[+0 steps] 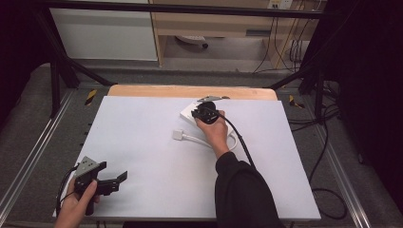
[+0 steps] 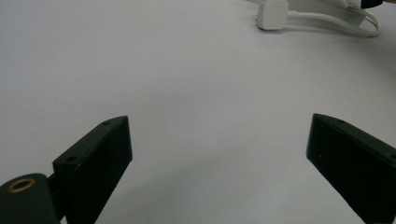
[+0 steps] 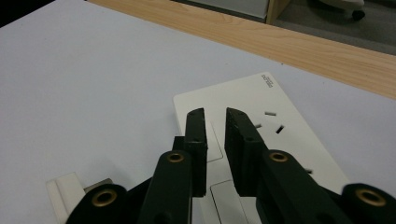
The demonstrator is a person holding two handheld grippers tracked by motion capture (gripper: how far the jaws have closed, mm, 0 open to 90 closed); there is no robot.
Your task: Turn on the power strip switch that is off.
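the right gripper (image 3: 215,116), jaws nearly closed and empty, hovers over the white power strip (image 3: 289,140) at the table's far edge, its long axis running away; the left gripper (image 1: 111,178) rests wide open, well apart.

A white table top (image 1: 142,142) carries the things, with a strip of bare light wood (image 1: 190,91) along its far edge. On the far right part lies a flat white power strip (image 3: 280,112) with sockets and rocker switches. Its white cable (image 1: 197,139) curls on the surface nearer in, ending in a white plug (image 1: 178,134) just left of it.
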